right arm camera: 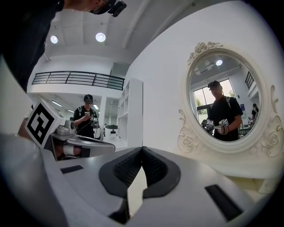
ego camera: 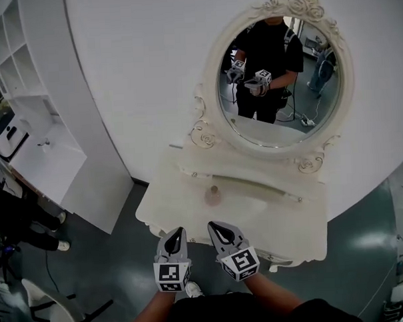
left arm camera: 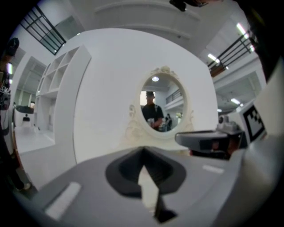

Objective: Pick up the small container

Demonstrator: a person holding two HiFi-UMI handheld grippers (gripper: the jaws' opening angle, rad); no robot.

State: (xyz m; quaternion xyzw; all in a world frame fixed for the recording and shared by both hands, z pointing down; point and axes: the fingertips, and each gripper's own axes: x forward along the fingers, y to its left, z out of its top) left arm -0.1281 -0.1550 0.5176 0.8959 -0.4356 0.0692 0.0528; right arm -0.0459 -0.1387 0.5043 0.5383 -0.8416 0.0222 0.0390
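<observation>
- White dressing table point(ego camera: 295, 236) stands against a white wall, with an oval mirror point(ego camera: 278, 73) above it and a shelf unit point(ego camera: 31, 78) well off to the left.
- Small container point(ego camera: 213, 196) sits mid-tabletop, apparently upright, with only bare top before it.
- Left gripper point(ego camera: 177, 231) and right gripper point(ego camera: 214, 226) are both clenched, jaws meeting, near the table's front edge.

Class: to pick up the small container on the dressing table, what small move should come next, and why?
Probably open the right tool: its jaws are together, and the small container stands untouched on the dressing table, just ahead of it.
</observation>
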